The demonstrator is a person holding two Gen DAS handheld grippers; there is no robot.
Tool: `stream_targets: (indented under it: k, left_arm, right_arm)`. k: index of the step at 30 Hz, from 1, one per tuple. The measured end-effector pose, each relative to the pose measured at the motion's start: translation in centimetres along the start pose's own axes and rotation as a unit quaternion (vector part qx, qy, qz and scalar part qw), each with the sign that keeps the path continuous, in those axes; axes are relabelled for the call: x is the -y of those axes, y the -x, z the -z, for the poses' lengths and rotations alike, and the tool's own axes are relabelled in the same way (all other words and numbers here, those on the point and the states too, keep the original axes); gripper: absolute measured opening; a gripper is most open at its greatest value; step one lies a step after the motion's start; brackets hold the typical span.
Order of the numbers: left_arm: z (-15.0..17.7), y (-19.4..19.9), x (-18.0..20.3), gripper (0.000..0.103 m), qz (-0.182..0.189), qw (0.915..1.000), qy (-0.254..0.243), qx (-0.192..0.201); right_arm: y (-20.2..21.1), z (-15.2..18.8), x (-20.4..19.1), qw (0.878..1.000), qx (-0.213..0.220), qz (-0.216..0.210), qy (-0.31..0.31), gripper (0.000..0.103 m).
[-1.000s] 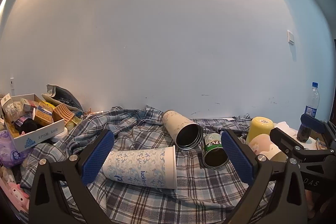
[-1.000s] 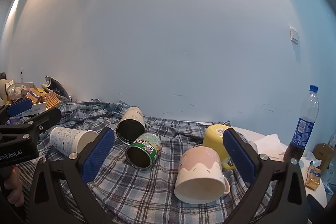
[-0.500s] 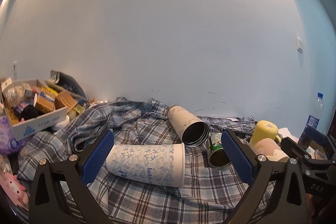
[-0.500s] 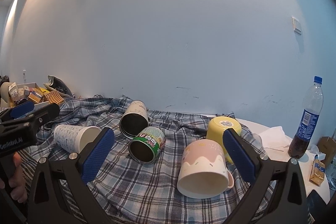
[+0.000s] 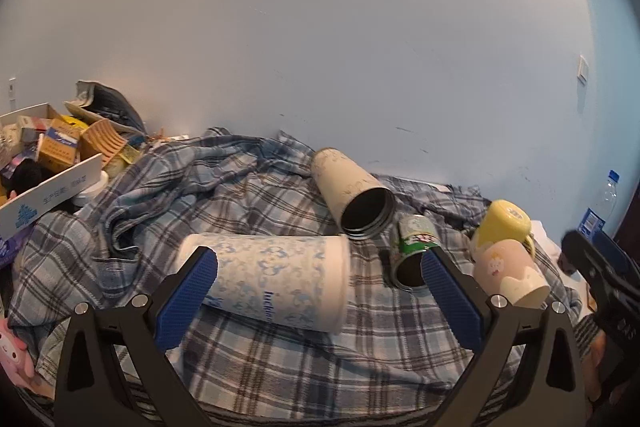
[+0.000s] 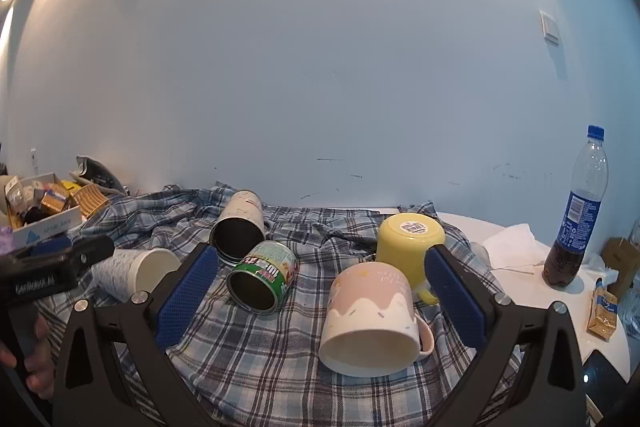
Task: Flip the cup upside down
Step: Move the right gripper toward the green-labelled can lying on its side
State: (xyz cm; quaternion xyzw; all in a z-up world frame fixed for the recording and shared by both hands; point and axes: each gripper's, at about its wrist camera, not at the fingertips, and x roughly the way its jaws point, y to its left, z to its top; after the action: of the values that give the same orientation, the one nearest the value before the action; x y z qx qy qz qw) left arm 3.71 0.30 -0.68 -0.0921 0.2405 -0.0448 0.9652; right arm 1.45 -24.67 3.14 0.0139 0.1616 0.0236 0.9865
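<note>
A paper cup is seen lying on its side on the plaid cloth, between the spread jaws of the left gripper, untouched. The right gripper is likewise held wide open, with a pink mug lying on its side between its fingers. A yellow mug stands upside down just behind.

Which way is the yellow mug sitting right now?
Upside down: the yellow mug rests mouth-down on the plaid cloth, barcode sticker on its upturned base.
</note>
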Motion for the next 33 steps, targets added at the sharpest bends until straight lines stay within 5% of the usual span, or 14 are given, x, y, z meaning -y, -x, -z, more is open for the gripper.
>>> stream_targets:
  k: [2, 7, 10, 19, 33]
  left_arm:
    - [-0.4, -0.4, 1.0, 0.103, 0.003, 0.9998, -0.010, -0.015]
    - [-2.0, -2.3, 4.6, 0.103, 0.012, 0.9982, -0.036, -0.047]
    - [-2.8, -3.8, 6.6, 0.103, 0.026, 0.9972, -0.050, -0.049]
    - [-4.0, -13.6, 10.0, 0.103, 0.027, 0.9851, -0.087, -0.146]
    - [0.1, -15.5, 10.7, 0.099, -0.004, 0.9728, -0.174, -0.153]
  right_arm:
    - [-0.4, -1.0, 0.5, 0.999, -0.007, 0.031, 0.002, 0.103]
    - [-2.5, -2.4, 1.3, 0.998, -0.039, 0.031, 0.035, 0.103]
    - [-5.0, -2.2, 1.7, 0.994, -0.094, 0.021, 0.061, 0.103]
    - [-7.9, 0.9, 6.9, 0.984, -0.178, 0.016, -0.022, 0.102]
    - [-9.1, 1.7, 6.6, 0.977, -0.209, 0.037, -0.010, 0.102]
